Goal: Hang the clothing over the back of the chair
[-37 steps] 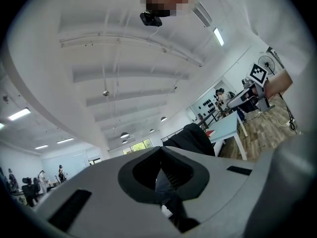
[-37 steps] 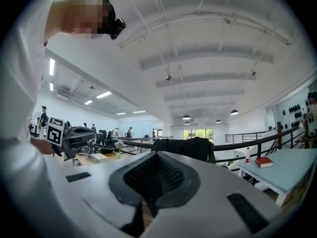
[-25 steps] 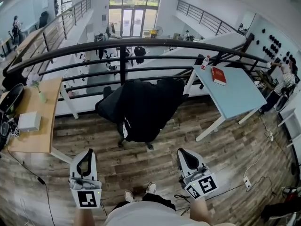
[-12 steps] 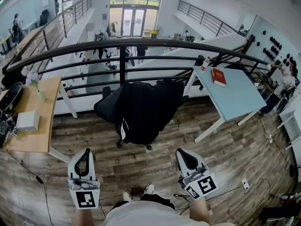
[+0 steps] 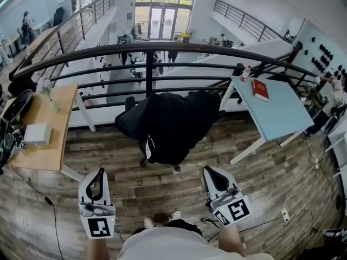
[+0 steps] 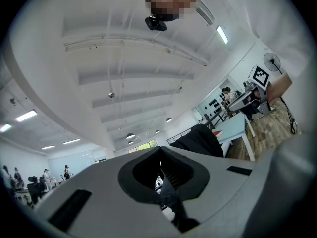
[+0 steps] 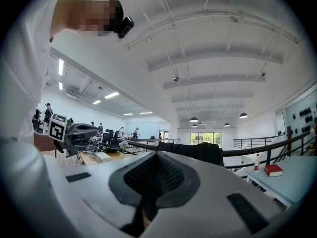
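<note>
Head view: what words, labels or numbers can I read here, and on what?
None can be read.
red book: cover print too small.
black clothing: white mark, blurred.
bottle: label too small.
left gripper and right gripper: square patterned markers, no letters.

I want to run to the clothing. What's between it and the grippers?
Only bare wood floor, seen in the head view. It runs from the left gripper and right gripper up to the black clothing.
</note>
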Action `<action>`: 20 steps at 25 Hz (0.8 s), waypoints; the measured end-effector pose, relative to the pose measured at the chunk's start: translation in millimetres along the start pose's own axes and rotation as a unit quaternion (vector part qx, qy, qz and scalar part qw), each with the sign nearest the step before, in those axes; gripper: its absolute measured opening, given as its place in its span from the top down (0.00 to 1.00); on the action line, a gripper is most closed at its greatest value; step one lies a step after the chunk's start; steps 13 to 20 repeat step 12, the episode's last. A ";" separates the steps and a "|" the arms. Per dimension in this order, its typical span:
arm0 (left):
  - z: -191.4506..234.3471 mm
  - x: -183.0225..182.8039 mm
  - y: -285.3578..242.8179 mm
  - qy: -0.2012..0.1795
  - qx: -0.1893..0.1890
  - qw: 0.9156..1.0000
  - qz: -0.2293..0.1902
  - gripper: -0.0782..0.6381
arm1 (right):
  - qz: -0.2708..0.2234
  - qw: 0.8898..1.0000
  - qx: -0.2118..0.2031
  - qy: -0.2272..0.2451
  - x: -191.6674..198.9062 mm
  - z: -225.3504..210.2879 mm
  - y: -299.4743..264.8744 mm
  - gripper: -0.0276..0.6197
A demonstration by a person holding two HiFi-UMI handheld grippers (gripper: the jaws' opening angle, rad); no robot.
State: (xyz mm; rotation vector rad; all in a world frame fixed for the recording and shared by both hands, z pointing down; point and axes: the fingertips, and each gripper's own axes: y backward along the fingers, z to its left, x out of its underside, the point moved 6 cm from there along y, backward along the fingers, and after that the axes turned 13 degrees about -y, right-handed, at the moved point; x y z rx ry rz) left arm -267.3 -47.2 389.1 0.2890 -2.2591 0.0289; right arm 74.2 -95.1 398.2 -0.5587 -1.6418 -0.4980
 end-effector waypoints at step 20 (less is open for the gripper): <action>-0.1 -0.9 -7.9 -0.017 0.001 1.000 0.000 0.86 | -0.005 1.000 -0.010 -0.004 -0.7 -7.0 -13.5 0.93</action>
